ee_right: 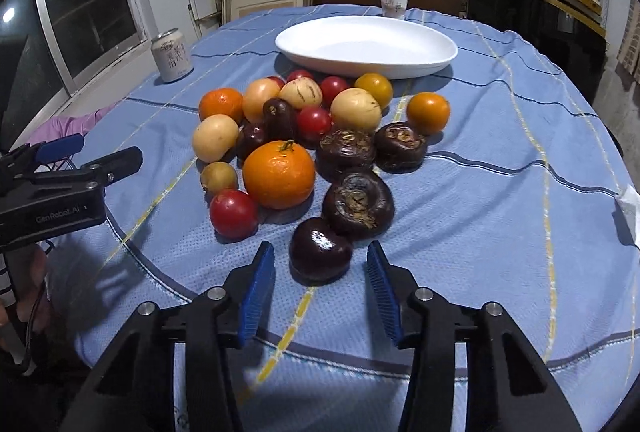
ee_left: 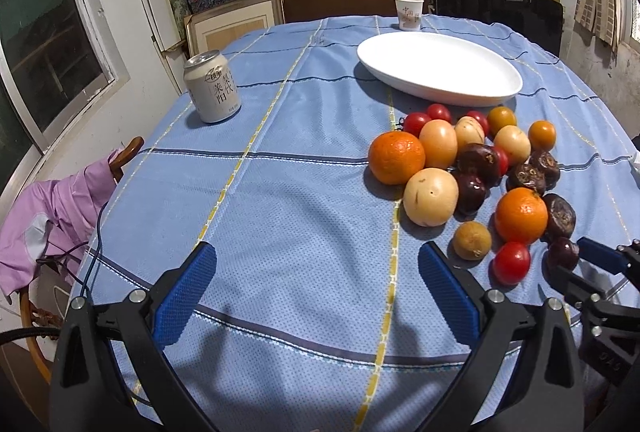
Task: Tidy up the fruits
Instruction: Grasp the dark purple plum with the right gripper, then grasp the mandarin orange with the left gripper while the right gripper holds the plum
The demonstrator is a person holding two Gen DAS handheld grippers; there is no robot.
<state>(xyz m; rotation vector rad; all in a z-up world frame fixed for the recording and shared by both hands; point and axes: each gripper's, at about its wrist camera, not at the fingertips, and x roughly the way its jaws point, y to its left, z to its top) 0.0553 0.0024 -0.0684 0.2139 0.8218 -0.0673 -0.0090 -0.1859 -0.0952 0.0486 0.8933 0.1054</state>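
A pile of fruits lies on the blue cloth: oranges (ee_right: 279, 174), red tomatoes (ee_right: 233, 213), pale yellow fruits (ee_right: 215, 137) and dark water chestnuts (ee_right: 358, 203). A white oval plate (ee_right: 366, 46) stands empty behind the pile; it also shows in the left wrist view (ee_left: 440, 69). My right gripper (ee_right: 321, 264) is open, its jaws on either side of a dark purple fruit (ee_right: 320, 250) at the pile's near edge. My left gripper (ee_left: 318, 266) is open and empty over bare cloth, left of the pile (ee_left: 472, 172). The right gripper's tips (ee_left: 576, 256) show beside the purple fruit (ee_left: 563, 252).
A grey drink can (ee_left: 212, 87) stands at the left of the table. A paper cup (ee_left: 408, 13) stands at the far edge behind the plate. A chair with a pink garment (ee_left: 60, 208) is off the table's left edge. Shelves with boxes fill the back wall.
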